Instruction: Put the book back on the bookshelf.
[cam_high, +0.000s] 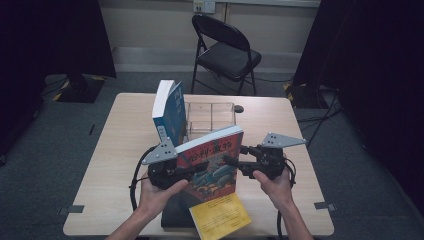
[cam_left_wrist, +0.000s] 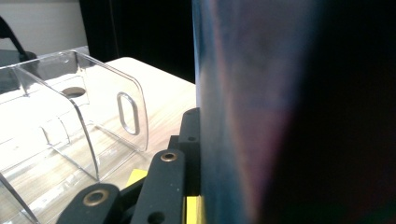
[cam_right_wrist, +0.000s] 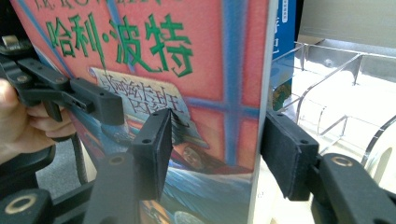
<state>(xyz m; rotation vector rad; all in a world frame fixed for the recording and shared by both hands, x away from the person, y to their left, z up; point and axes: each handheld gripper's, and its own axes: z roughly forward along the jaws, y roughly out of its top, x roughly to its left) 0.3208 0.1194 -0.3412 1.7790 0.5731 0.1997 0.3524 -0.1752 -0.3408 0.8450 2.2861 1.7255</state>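
Two forearms rise from the bottom of the high view, each hand wrapped under its tool, and between them a red book (cam_high: 212, 162) stands tilted on the table (cam_high: 120, 150) above a yellow book (cam_high: 220, 216), in front of a clear rack (cam_high: 210, 117) with a blue book (cam_high: 167, 112) upright at its left; the left gripper (cam_high: 192, 171) pinches the red book's left side and the right gripper (cam_high: 231, 162) reaches level to its right edge. From the left gripper view, the cover fills the right half, pressed against a black jaw, the rack off to the left. From the right gripper view, the right gripper (cam_right_wrist: 215, 140) straddles the book's edge, one pad on the cover, the other just at the back, jaws partly spread, while the left gripper (cam_right_wrist: 100, 105) clamps the cover farther off.
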